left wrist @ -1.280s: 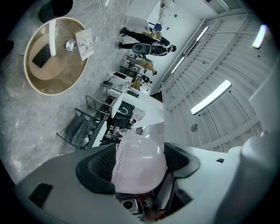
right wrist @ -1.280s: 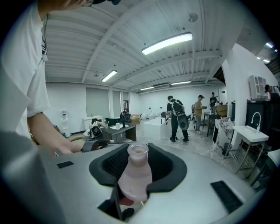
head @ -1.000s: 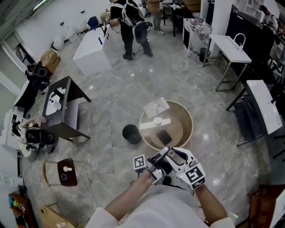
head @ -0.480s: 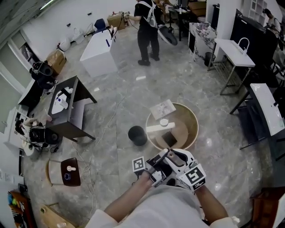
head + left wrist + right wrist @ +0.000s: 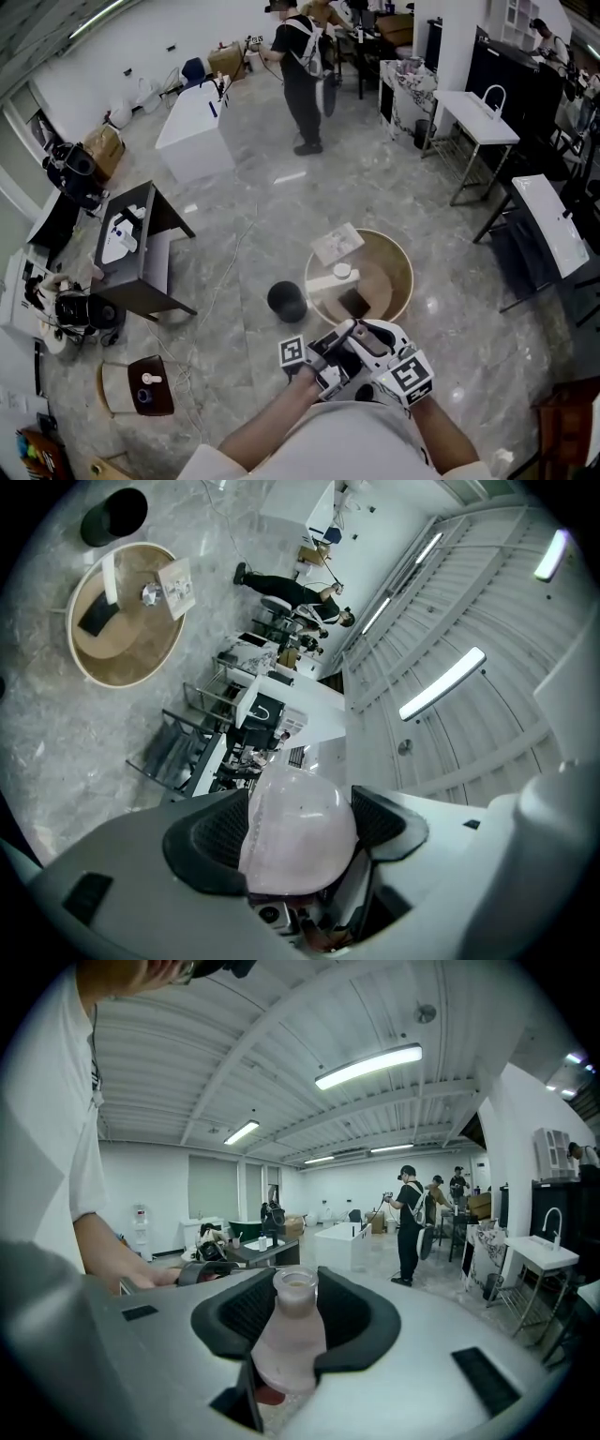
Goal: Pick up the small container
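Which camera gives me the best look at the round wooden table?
The head view: the whole round table shows from above, with the things lying on it. The left gripper view shows the table small and tilted at its upper left. The right gripper view doesn't show it.

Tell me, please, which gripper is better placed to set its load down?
Probably right: the right gripper holds a small bottle upright; the left gripper, rolled sideways, holds a pale rounded object.
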`<state>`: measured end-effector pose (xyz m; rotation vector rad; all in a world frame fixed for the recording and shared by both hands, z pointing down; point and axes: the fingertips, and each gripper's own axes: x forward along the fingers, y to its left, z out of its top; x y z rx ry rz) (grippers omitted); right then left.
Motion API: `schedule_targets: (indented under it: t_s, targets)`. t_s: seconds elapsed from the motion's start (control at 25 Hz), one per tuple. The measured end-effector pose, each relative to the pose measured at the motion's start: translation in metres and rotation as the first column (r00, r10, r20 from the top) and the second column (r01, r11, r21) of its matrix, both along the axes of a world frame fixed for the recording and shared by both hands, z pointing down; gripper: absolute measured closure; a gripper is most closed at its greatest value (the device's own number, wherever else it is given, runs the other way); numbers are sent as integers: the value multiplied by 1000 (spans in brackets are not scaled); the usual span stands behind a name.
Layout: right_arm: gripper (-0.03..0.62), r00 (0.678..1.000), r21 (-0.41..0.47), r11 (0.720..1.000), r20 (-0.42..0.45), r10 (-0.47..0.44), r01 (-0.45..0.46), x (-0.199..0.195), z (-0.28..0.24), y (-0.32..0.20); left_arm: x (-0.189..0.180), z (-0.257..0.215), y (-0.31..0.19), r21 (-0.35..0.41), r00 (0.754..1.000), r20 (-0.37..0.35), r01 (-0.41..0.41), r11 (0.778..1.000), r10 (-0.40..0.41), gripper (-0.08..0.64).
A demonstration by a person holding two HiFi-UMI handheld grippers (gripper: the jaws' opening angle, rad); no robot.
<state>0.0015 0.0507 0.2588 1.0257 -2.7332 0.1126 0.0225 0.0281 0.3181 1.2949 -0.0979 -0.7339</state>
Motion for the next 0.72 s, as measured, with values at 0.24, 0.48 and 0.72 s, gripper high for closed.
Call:
schedule_targets:
  t_s: [0.24, 0.48, 0.72]
  targets:
    - [440, 1000, 3, 1000, -9, 25, -25, -2, 0, 3, -2, 2, 4, 2, 999, -4, -31, 1000, 31, 204]
    - [440, 1000, 11, 1000, -12, 17, -17, -6, 1, 3, -4, -2, 4, 15, 999, -12, -36, 999, 36, 204]
    - [440, 1000, 11, 1000, -11, 14, -14, -10, 2, 6, -9, 0, 6, 19, 1000, -5, -24, 1000, 24, 204]
